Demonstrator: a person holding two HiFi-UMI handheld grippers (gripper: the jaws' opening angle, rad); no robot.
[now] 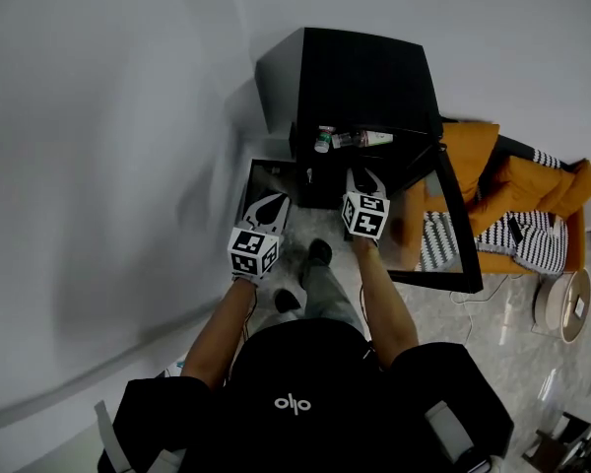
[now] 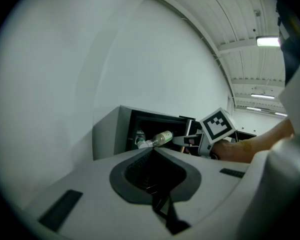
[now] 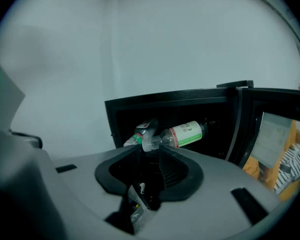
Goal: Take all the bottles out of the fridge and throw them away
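Note:
The black fridge (image 1: 355, 67) stands with its door (image 1: 453, 235) swung out to the right. On its shelf a clear bottle with a white and green label (image 1: 369, 138) (image 2: 162, 138) (image 3: 182, 134) lies on its side, cap to the left. A second bottle with a green cap (image 1: 323, 140) (image 3: 142, 130) stands beside it. My right gripper (image 1: 360, 175) (image 3: 150, 148) is open, its tips right at the lying bottle's neck, with a gap between the jaws. My left gripper (image 1: 274, 201) (image 2: 152, 149) is shut and empty, held lower left of the fridge opening.
A dark square container (image 1: 259, 173) sits on the floor left of the fridge, under my left gripper. An orange sofa with a striped cushion (image 1: 512, 195) stands behind the open door. A round floor device (image 1: 561, 304) lies to the right. A white wall runs along the left.

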